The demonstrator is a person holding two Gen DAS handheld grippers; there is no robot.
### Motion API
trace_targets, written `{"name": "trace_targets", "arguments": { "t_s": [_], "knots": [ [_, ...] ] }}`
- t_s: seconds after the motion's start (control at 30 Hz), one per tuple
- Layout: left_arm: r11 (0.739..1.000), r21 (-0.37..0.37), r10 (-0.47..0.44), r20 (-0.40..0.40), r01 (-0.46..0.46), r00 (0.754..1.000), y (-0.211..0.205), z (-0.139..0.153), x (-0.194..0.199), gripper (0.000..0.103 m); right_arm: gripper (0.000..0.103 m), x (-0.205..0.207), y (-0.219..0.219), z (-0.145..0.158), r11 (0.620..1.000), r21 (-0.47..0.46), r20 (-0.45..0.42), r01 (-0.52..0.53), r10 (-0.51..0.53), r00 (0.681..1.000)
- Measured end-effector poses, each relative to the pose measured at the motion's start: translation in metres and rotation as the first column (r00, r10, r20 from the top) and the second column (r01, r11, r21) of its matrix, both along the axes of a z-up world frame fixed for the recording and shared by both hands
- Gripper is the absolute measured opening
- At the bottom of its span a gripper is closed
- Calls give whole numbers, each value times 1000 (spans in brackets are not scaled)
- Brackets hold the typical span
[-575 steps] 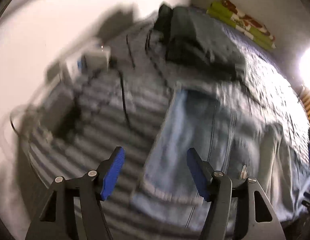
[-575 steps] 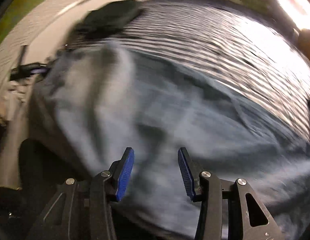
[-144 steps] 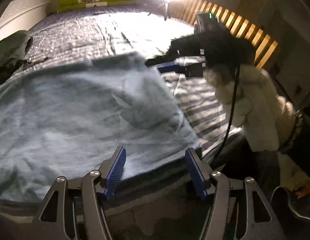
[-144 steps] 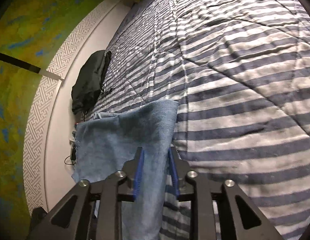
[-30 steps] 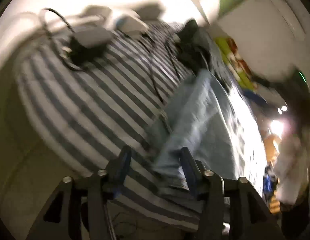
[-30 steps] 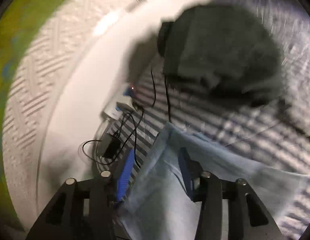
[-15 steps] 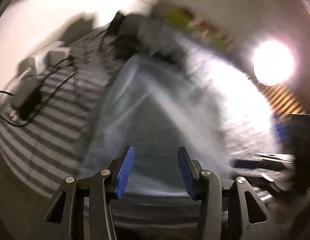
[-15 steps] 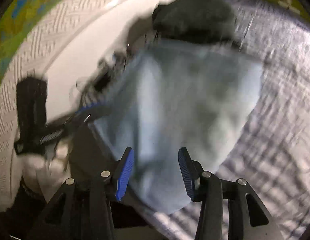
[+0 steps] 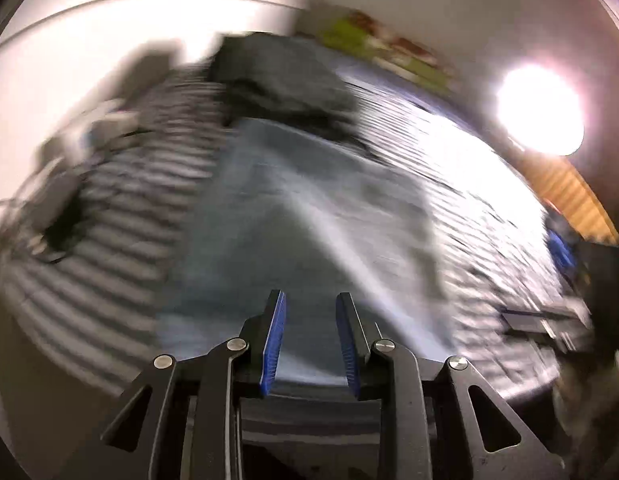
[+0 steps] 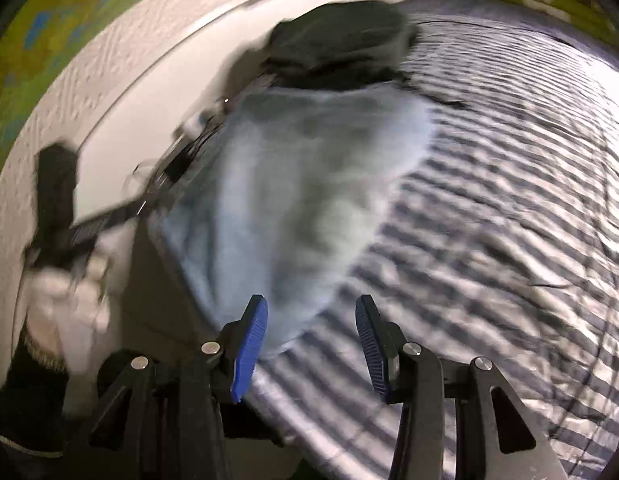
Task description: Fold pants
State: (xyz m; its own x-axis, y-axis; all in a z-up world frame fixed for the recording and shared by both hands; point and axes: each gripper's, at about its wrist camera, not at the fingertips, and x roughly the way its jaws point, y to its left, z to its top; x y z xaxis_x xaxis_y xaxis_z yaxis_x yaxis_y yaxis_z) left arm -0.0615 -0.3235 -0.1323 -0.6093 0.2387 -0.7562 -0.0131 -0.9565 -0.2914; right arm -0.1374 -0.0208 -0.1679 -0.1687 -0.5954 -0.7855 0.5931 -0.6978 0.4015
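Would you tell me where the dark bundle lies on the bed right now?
The dark bundle lies at the far end of the jeans in both views, beside the wall on the striped bed.

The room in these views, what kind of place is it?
Most likely a bedroom: a wide bed under a striped cover, folded bedding stacked by the far wall, and a bright lamp. The blue pants lie on the cover.

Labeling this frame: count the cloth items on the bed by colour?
Light blue: 1, the pants, lying flat.
Dark grey/black: 1, a bundle at the pants' far end.
Striped: 1, the bedcover beneath both.
Total: 3. Blur hides finer detail.
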Motion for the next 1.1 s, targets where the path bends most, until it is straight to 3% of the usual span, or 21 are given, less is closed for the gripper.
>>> {"name": "trace_targets", "arguments": {
  "t_s": [0.1, 0.17, 0.23, 0.3, 0.43, 0.57, 0.8, 0.87, 0.9, 1.0, 1.1],
  "knots": [
    [992, -10, -128, 32, 128, 991, 42, -7, 4, 28, 42, -16, 13, 6, 995, -74, -13, 69, -70, 997],
    [989, -51, -136, 81, 140, 987, 50, -24, 6, 28, 42, -23, 14, 9, 990, -104, -28, 94, -97, 995],
    [991, -37, -124, 113, 129, 986, 42, -42, 8, 27, 42, -33, 11, 6, 987, -115, -5, 115, -116, 993],
    [995, 1, -102, 109, 102, 989, 34, -39, 11, 25, 42, -41, 12, -2, 985, -126, 63, 118, -111, 992],
    [995, -90, -23, 94, 32, 995, 25, -18, 15, 30, 42, -39, 7, -22, 988, -128, 163, 87, -65, 984],
    [997, -73, 13, 61, -9, 998, 10, -4, 11, 35, 43, -27, -6, -46, 987, -150, 270, 55, -13, 963],
    [987, -102, -120, 65, 127, 991, 44, 1, 15, 49, 44, -12, -51, -65, 985, -161, 360, -60, 115, 926],
    [979, -126, -155, 59, 162, 986, 56, 1, 22, 54, 38, -19, -57, -59, 985, -166, 389, -53, 115, 914],
    [975, -131, -176, 51, 181, 983, 62, 3, 27, 57, 29, -24, -59, -55, 982, -181, 408, -48, 119, 905],
    [957, -160, -244, 20, 244, 970, 84, 11, 39, 67, 24, -36, -61, -39, 978, -207, 439, -32, 123, 890],
    [916, -264, -312, -2, 301, 950, 112, 14, 47, 73, 23, -39, -66, -24, 975, -220, 443, -32, 129, 887]
  ]
}}
